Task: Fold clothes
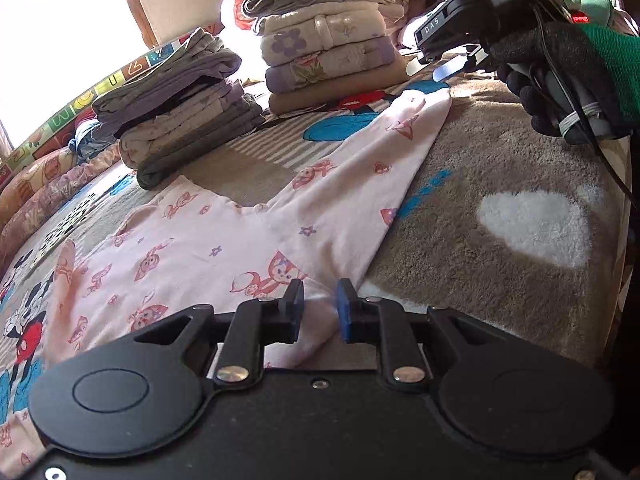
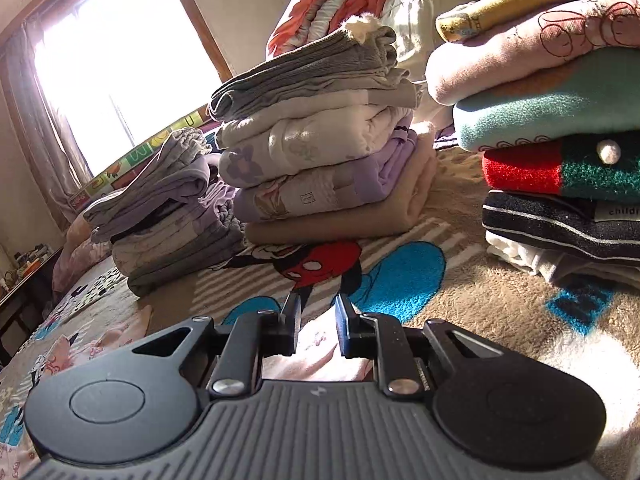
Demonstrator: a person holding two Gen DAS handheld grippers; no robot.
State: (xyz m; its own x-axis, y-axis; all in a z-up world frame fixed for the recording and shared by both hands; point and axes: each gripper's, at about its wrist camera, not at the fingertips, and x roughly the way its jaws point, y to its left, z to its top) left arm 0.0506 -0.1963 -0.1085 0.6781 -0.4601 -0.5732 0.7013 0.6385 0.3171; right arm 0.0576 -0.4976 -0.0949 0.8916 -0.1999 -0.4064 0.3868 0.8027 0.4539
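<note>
The pink pajama pants [image 1: 224, 240] are spread flat on the blanket [image 1: 500, 168]. One end is pinched by the left gripper [image 1: 320, 304] at 6 o'clock, the far end by the right gripper [image 1: 450, 70] at 1 o'clock, probably so it's kept taut for folding.

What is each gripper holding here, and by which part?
The left gripper pinches the pink printed garment at its near edge; the right gripper has pink cloth between open fingers, grip unclear.
</note>
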